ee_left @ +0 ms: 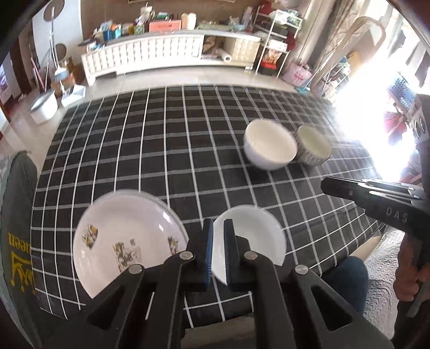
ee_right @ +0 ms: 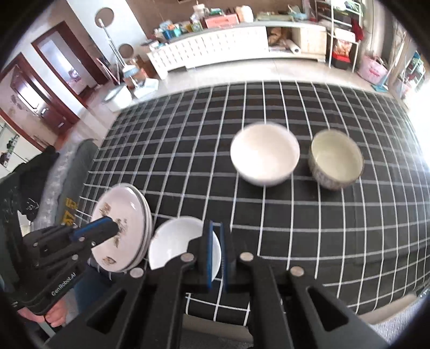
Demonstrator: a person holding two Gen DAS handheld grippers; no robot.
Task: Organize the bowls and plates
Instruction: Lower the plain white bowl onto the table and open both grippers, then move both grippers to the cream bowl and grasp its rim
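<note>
Plates (ee_right: pixel 126 228): stack edge only in right view | both tools clenched, empty

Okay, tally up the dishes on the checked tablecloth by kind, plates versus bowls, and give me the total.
Plates: at least 2, stacked, patterned plates; exact number in the stack unclear
Bowls: 3, namely small white bowl, large white bowl, grey-patterned bowl
Total: at least 5

A long white cabinet (ee_left: pixel 172 53) crowded with boxes and bottles is set against the brown far wall (ee_right: pixel 166 10), above a pale tiled floor (ee_left: pixel 188 77). Dark red door frames (ee_right: pixel 56 67) are seen at the left, and strong daylight (ee_left: pixel 376 112) is admitted from the right beside a white wire shelf (ee_left: pixel 279 35).
</note>
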